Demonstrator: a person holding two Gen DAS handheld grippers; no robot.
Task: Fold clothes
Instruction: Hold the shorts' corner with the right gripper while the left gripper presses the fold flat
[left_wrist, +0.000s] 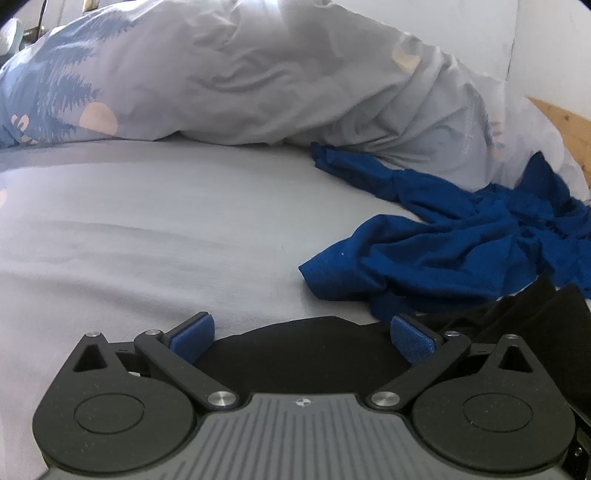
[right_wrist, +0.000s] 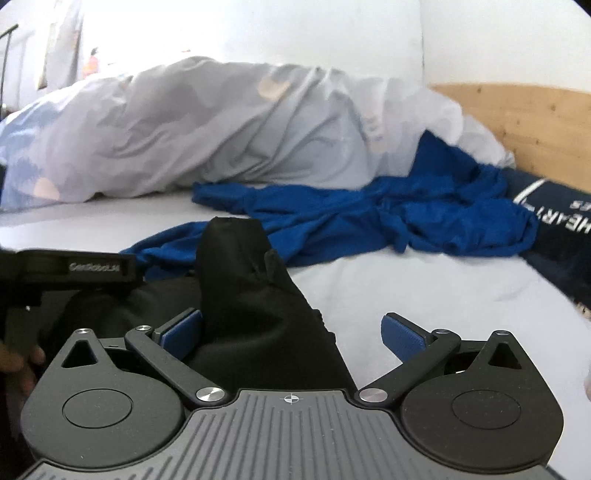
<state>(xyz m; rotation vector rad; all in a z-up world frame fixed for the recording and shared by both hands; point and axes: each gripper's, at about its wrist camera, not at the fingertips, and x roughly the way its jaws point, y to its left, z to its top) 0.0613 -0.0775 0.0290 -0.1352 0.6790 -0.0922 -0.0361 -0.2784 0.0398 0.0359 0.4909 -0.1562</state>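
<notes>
A black garment (left_wrist: 303, 354) lies on the pale bed sheet (left_wrist: 129, 221), right in front of me. My left gripper (left_wrist: 301, 332) is open wide over its edge, and neither blue pad presses the cloth. In the right wrist view the black garment (right_wrist: 251, 295) rises in a folded peak between the jaws of my right gripper (right_wrist: 291, 332). That gripper is open wide; the cloth rests against its left pad while the right pad stands free. A crumpled blue garment (left_wrist: 443, 240) (right_wrist: 369, 214) lies just beyond the black one.
A bunched pale duvet (left_wrist: 258, 74) (right_wrist: 221, 129) with a blue tree print fills the far side of the bed. A navy garment with white lettering (right_wrist: 554, 236) lies at the right, under a wooden headboard (right_wrist: 517, 110). The left gripper's housing (right_wrist: 74, 267) and a hand (right_wrist: 22, 362) show at the left.
</notes>
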